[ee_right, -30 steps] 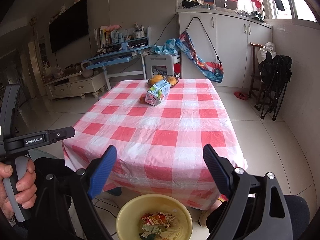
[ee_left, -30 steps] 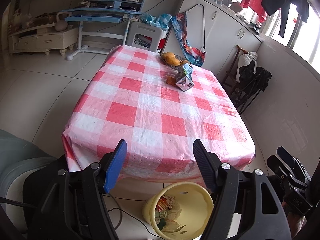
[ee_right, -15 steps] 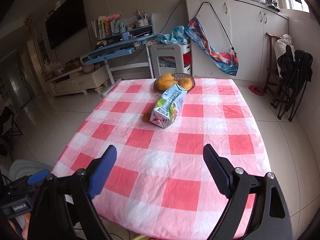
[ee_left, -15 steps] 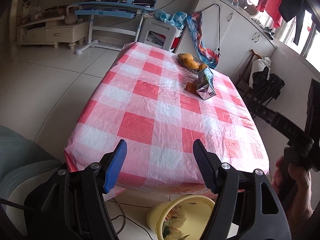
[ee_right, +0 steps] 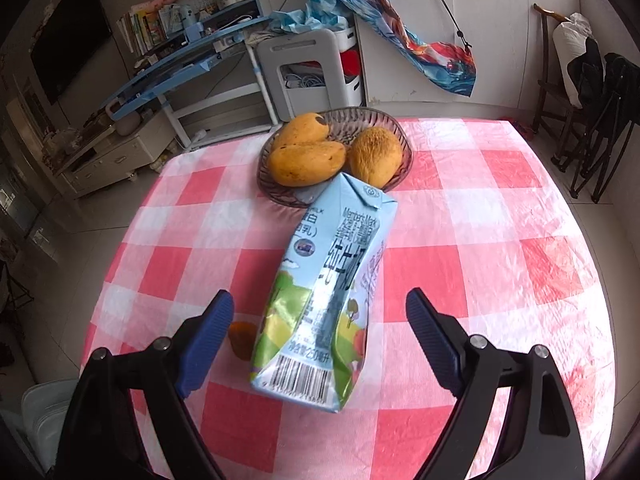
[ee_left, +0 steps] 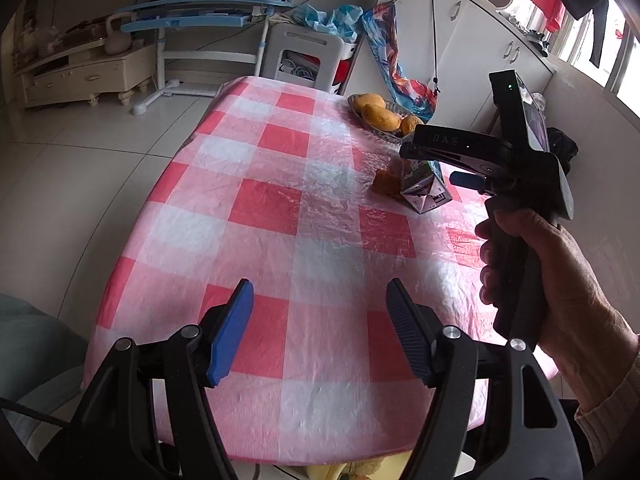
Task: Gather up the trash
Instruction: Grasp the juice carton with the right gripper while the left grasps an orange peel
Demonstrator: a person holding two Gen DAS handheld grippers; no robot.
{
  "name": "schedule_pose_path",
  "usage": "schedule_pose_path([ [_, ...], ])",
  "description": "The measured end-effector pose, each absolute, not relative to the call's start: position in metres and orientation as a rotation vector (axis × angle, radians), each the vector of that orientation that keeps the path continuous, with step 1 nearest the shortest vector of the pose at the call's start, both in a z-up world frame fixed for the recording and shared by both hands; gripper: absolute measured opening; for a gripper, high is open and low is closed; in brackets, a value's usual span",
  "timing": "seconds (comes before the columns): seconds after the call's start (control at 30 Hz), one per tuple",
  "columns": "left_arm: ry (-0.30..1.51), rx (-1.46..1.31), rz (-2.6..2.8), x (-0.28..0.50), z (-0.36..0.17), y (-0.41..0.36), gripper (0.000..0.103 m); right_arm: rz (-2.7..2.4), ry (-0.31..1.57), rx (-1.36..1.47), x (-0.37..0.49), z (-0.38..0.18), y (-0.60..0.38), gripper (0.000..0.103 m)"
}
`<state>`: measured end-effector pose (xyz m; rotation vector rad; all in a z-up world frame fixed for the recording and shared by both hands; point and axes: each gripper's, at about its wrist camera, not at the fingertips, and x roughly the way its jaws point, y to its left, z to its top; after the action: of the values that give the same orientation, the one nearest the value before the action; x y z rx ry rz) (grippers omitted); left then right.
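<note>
blue-padded right tool [ee_right: 320, 340] agape astride crushed milk carton [ee_right: 324, 296]; left tool [ee_left: 320, 328] likewise agape, carton half-hidden there

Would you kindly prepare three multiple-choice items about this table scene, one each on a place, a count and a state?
1. Where does the crumpled light-blue milk carton lie?
A. inside the fruit bowl
B. on the red-and-white checked tablecloth, between the open fingers of the right tool
C. on the floor

2. How many yellow mangoes sit in the ribbed glass bowl?
A. one
B. three
C. five

3. What is the state of the left tool?
A. open and holding nothing
B. shut on the carton
C. shut on a mango

Answers: 1 B, the carton rests on the cloth, framed by the fingers; 2 B, three fruits show in the bowl; 3 A, its fingers stand apart over bare cloth.
</note>
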<state>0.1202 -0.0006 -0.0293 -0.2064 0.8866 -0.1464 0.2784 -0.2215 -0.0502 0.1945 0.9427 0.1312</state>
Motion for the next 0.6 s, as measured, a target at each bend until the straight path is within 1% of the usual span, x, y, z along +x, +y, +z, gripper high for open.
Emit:
schedule_pose_path([
  [0.03,0.886,-0.193,-0.160,0.127,-0.030,-0.005,0.066,0.148,0.960,0.201,0.282,-0.054,-0.225,0.071],
  [0.07,0.885,-0.179,-0.178,0.134,-0.030,-0.011,0.066,0.179,0.976,0.212,0.283,-0.057,-0.230,0.060],
  [0.2,0.876,-0.111,-0.217,0.164,-0.034,-0.033,0.066,0.249,0.991,0.176,0.267,-0.055,-0.246,0.059],
  [0.43,0.884,-0.034,-0.251,0.221,-0.042,-0.070,0.066,0.290,1.072,0.042,0.212,-0.048,-0.289,0.059],
  [0.6,0.881,0.058,-0.299,0.258,-0.048,-0.101,0.066,0.302,1.066,0.125,0.193,-0.050,-0.321,0.060],
])
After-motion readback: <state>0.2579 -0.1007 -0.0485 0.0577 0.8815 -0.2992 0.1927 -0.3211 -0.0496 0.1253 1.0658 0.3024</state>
